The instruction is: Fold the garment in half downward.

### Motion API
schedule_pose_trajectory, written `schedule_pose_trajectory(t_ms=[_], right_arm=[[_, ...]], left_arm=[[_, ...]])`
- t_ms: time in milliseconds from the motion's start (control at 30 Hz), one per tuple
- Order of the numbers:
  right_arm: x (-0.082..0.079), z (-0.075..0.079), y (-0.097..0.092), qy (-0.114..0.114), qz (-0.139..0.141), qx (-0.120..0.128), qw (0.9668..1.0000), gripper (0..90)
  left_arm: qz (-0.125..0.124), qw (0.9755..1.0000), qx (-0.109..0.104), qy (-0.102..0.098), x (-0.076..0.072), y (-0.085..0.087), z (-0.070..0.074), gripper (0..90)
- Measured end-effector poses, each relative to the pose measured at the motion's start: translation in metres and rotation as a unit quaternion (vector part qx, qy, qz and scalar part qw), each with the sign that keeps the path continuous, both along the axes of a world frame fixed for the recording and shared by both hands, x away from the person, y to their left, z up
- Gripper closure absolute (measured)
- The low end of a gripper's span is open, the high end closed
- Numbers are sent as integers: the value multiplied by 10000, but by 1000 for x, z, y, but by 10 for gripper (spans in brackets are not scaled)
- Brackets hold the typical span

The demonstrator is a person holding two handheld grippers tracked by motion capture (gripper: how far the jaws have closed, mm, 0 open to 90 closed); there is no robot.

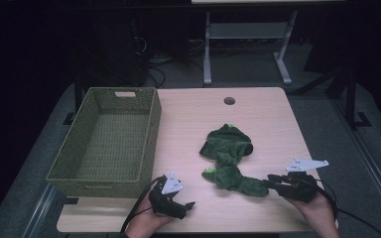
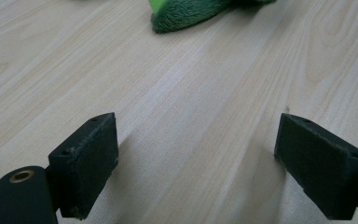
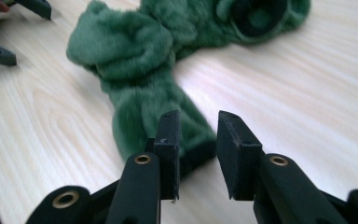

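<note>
A dark green plush piece point(image 1: 228, 158) lies crumpled in the middle of the wooden table point(image 1: 263, 114), one narrow end stretching toward the near right. My right gripper point(image 1: 269, 182) sits at that end. In the right gripper view its jaws point(image 3: 198, 123) stand a little apart, with the plush's dark-edged tip point(image 3: 140, 60) just in front of the gap and no pad pressing on it. My left gripper point(image 1: 191, 204) rests low at the front edge, left of the plush. Its jaws point(image 2: 198, 144) are wide open over bare wood, with the plush point(image 2: 186, 14) farther off.
A green woven basket point(image 1: 149, 144) with nothing in it stands on the table's left side. A round cable hole point(image 1: 229, 101) sits near the far edge. Beyond the table are a dark floor, cables and a desk frame point(image 1: 207, 54).
</note>
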State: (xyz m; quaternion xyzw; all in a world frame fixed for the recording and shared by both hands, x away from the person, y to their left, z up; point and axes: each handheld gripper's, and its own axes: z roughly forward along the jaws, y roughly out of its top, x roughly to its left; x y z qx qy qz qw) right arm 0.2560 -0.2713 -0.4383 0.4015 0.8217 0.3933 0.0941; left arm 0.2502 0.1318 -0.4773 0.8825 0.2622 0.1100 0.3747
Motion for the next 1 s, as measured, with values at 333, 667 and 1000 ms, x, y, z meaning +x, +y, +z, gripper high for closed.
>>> schedule_pose_trajectory(t_ms=[333,667,1000], right_arm=[[-27,-15,-16,357,80,43,9993,657],[-20,-24,-8,562,268,103,9980,623],[-13,-28,2,625,399,126,9972,825]], left_arm=[[0,10000,-2,-1,0,0,0,128],[-1,10000,0,3,0,0,0,128],[-1,10000,1,2,0,0,0,127]])
